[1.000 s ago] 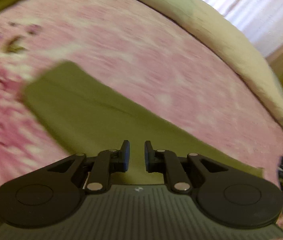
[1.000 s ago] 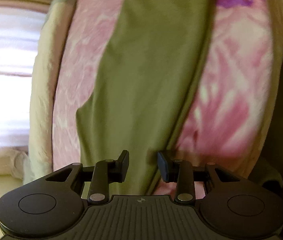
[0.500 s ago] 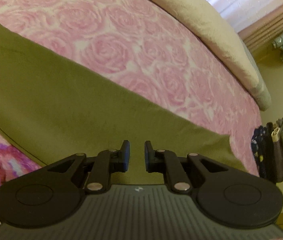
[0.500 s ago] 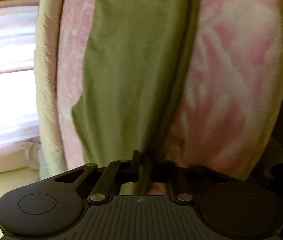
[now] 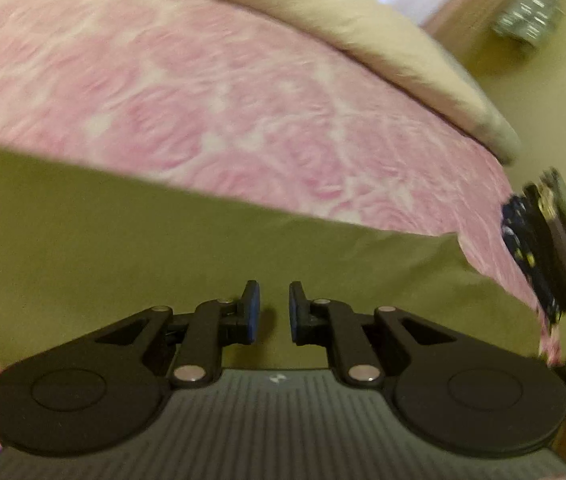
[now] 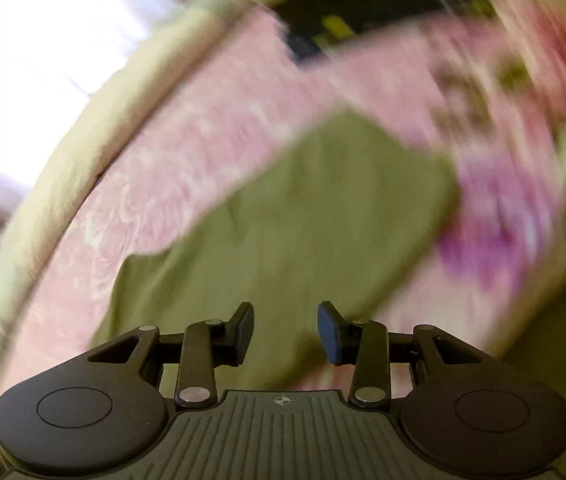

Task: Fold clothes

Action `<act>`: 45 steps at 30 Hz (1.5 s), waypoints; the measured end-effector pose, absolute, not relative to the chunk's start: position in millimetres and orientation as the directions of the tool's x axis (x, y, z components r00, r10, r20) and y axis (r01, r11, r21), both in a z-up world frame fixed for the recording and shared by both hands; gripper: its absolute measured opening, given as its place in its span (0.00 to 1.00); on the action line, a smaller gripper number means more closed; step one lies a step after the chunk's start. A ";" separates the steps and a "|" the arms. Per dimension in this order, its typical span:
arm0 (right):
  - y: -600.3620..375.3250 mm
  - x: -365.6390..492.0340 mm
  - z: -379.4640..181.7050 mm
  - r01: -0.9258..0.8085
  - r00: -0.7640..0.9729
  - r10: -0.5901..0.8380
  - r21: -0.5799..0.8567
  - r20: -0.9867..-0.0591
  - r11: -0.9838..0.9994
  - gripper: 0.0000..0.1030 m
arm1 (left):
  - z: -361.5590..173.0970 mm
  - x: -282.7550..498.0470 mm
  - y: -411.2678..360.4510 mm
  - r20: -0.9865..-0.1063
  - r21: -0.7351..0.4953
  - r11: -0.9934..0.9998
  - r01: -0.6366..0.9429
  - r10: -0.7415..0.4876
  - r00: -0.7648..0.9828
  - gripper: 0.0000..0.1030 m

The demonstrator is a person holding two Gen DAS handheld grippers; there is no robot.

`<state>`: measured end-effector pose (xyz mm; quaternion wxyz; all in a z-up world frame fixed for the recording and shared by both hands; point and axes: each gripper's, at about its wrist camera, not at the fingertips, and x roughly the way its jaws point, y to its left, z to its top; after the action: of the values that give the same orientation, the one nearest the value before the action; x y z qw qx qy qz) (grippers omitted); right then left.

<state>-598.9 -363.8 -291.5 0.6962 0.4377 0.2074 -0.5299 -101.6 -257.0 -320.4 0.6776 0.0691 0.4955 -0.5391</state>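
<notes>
The flat olive-green cloth garment [image 5: 131, 248] lay on the pink rose-patterned bedspread [image 5: 243, 120], beneath both the left gripper [image 5: 270, 312] and right gripper [image 6: 285, 332], jaws parted, empty.

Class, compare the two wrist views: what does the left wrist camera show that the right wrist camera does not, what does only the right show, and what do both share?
Only the left wrist view shows a stack of folded clothes at the bed's right edge and a silvery object on the floor; its left gripper is open with a narrow gap.

Only the right wrist view shows purple patches in the bedspread and the right gripper, open wider.

Both show the olive-green garment lying on the pink rose bedspread, with a cream blanket beyond.
</notes>
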 end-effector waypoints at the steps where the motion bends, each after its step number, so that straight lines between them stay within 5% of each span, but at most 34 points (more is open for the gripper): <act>1: -370.1 -587.2 -295.4 0.943 0.321 -0.578 0.307 -0.750 0.125 0.38 | -324.3 -104.3 -260.4 -0.740 -0.428 0.382 0.819 -0.669 -0.074 0.10; 5: -375.2 -577.5 -345.0 0.968 0.122 -0.652 -0.055 -0.748 0.245 0.39 | -342.1 -106.6 -261.3 -0.751 -0.310 0.329 0.892 -0.660 -0.018 0.07; 13: -381.7 -581.8 -309.1 0.963 0.183 -0.731 -0.029 -0.658 0.267 0.39 | -327.2 -128.2 -289.2 -0.655 -0.242 0.136 0.961 -0.753 -0.058 0.04; 19: -420.4 -549.5 -352.6 0.918 0.271 -0.743 -0.067 -0.611 0.390 0.39 | -361.4 -160.0 -332.6 -0.637 -0.096 0.025 0.995 -0.770 -0.042 0.12; 29: -346.9 -595.8 -337.5 0.947 0.248 -0.836 -0.059 -0.489 0.315 0.39 | -320.0 -107.8 -200.2 -0.523 -0.109 0.281 0.953 -0.832 0.185 0.10; 36: -292.4 -561.3 -359.2 0.914 0.321 -0.737 -0.008 -0.595 0.405 0.39 | -349.9 -93.0 -134.1 -0.632 -0.072 0.445 0.893 -0.713 0.304 0.15; 39: -274.9 -562.0 -347.2 0.933 0.283 -0.730 0.001 -0.622 0.361 0.40 | -335.4 -80.1 -103.8 -0.599 -0.072 0.503 0.861 -0.712 0.366 0.13; 45: -257.2 -536.9 -322.3 0.899 0.388 -0.755 0.035 -0.529 0.437 0.40 | -320.6 -41.2 -96.4 -0.523 -0.035 0.568 0.822 -0.711 0.469 0.15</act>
<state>-536.9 -257.2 -322.3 0.8175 0.1603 0.2246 -0.5056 -41.2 -96.4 -320.6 0.8499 0.1116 0.2487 -0.4510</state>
